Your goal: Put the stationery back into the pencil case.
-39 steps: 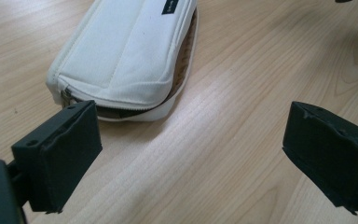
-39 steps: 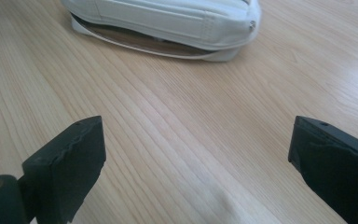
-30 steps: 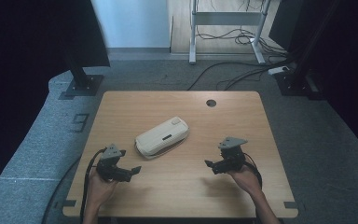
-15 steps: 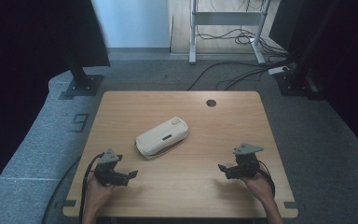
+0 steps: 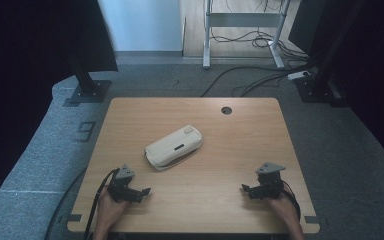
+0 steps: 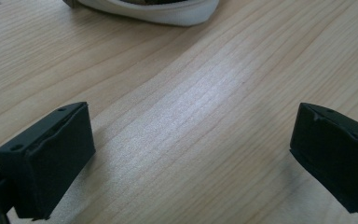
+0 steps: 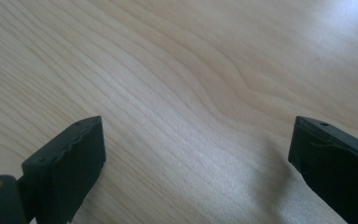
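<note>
Tools gape near table front edge, pouch apart

Your pouch lies near the table's middle. Your left gripper sits near-left of it, your right gripper near-right, both apparently low over the wood.

Jaws apart; pouch (white edge) beyond.

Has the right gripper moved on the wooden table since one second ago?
Yes. The right gripper has drawn back toward the table's right front corner, farther from the cream oblong zipped pouch, which stays mid-table. Its jaws stand open.
</note>
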Demonstrator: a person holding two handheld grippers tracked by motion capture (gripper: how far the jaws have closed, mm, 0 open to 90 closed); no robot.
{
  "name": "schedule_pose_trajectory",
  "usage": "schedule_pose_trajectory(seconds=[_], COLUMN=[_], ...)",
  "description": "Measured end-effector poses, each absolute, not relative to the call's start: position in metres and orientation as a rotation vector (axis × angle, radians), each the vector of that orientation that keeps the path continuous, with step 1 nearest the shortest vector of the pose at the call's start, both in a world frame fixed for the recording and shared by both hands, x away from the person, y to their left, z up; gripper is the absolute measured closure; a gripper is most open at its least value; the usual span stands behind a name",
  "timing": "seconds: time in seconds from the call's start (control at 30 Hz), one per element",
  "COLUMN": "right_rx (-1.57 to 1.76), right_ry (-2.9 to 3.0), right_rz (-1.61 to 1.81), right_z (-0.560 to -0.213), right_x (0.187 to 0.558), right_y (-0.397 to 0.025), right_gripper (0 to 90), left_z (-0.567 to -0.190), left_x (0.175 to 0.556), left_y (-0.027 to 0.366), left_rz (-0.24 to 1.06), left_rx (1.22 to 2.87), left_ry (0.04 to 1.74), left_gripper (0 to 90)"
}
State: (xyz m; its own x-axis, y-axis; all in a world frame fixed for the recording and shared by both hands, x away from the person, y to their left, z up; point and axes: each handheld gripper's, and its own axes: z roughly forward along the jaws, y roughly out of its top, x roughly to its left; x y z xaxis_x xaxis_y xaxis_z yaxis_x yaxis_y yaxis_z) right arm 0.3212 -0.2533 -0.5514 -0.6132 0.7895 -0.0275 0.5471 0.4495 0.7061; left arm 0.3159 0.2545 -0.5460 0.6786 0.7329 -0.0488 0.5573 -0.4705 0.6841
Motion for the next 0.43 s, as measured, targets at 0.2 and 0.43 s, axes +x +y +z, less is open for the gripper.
schedule_pose_trajectory(seconds=[0.2, 0.43], right_rx=[1.167, 1.167], right_ry=[2.341, 2.34], right_rz=[1.0, 1.0], right_z=[-0.5563, -0.5566], right_x=[0.3211, 0.3206], right_y=[-0.2561, -0.2562], right_gripper=[0.8, 0.7], left_z=[-0.5482, -0.5483], left_x=[0.3154, 0.3151], left_y=[0.2504, 0.2503], left_rz=[0.373, 0.375], left_rx=[2.235, 2.234], left_ry=[1.023, 1.027], left_gripper=[0.0, 0.0])
